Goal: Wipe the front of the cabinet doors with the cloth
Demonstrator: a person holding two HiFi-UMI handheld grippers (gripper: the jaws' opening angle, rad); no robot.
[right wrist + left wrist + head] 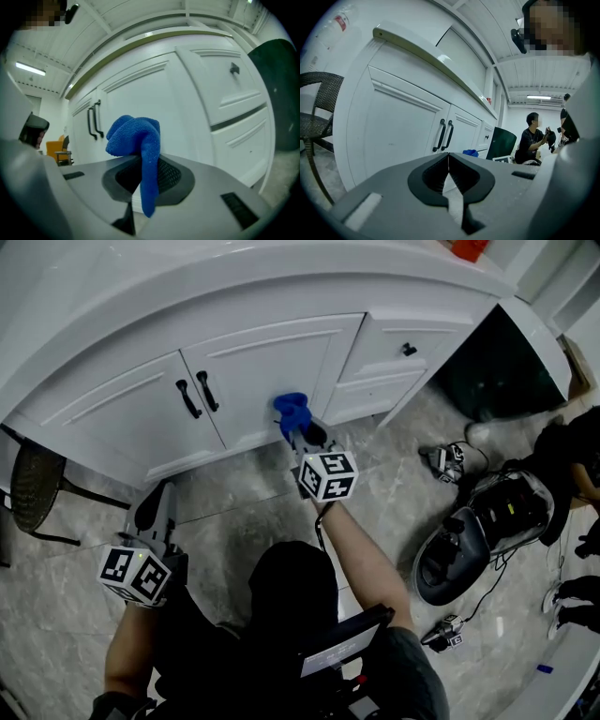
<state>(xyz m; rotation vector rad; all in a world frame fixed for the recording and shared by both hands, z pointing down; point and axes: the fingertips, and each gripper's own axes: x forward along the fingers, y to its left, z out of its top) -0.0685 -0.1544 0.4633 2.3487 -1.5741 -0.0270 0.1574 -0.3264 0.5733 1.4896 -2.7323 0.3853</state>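
Fingers (pixel 171 177) on my right gripper (pixel 305 432) pinched tight on the blue cloth (pixel 133 133). The wad bunches ahead of the tips and a tail hangs down through the jaws. Cabinet door (pixel 262 371) lies straight ahead of the wad. The cloth sits low on that panel, near its drawer-side edge, touching or just off; I can't tell which. Black handles (pixel 197 395) are off toward my left side. Left gripper (pixel 155 512) is closed on nothing, low and well apart from the doors. The right is clearly nearer, so I'd judge the wipe is its job, pressing forward then sweeping across.

Bunched blue cloth (pixel 136 137) close before the shut white cabinet doors (pixel 258 371).
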